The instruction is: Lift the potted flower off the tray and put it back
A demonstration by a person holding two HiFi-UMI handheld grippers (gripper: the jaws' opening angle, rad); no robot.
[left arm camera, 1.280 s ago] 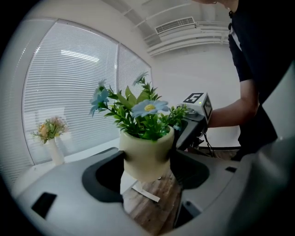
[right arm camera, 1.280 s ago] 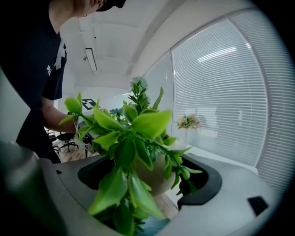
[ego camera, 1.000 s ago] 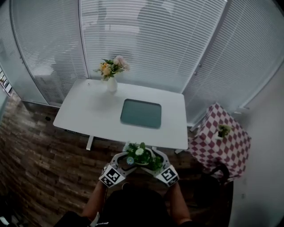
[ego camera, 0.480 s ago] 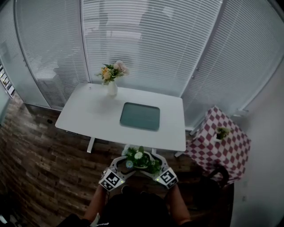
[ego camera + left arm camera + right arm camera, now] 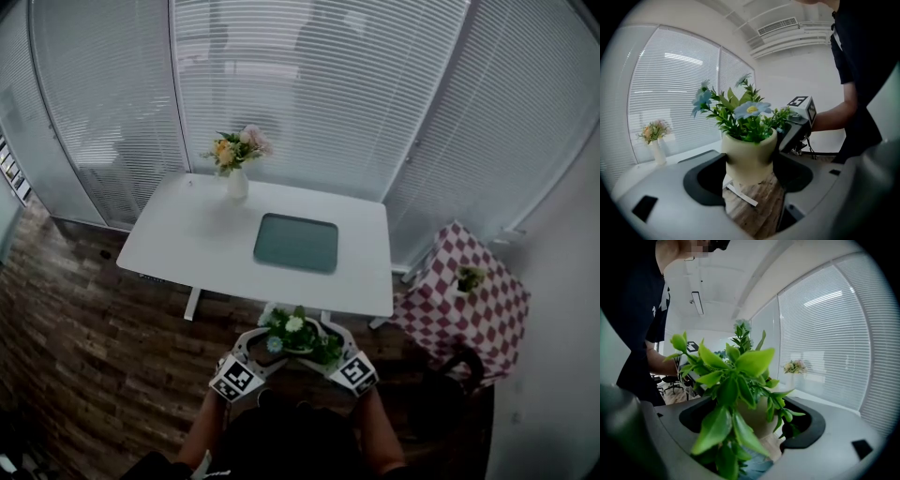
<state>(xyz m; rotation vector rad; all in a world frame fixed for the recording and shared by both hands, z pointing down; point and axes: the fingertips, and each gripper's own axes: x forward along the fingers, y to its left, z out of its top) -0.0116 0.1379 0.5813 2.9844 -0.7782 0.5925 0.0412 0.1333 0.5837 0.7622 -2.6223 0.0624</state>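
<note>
Over the last second almost nothing has shifted: the potted flower [image 5: 296, 335] stays off the counter [image 5: 187, 239], held in the air on the person's side of the tray [image 5: 296, 244], just beyond the counter's near edge. The head view has tipped a little, but the pot keeps its spot against the tray. I judge the lift finished and the carry paused, so the trip back to the tray is what remains.

The left gripper [image 5: 266, 342] is closed round the cream pot, its jaws pressed against the pot's sides. The right gripper [image 5: 325, 345] grips the same pot from the other side, its jaws partly screened by leaves.

The tray lies bare, with nothing in it. Beyond the tray, to its far left, a white vase [image 5: 237, 183] holds a bunch of pink and yellow flowers. The pot itself is full of green sprigs and pale blue blooms.
</note>
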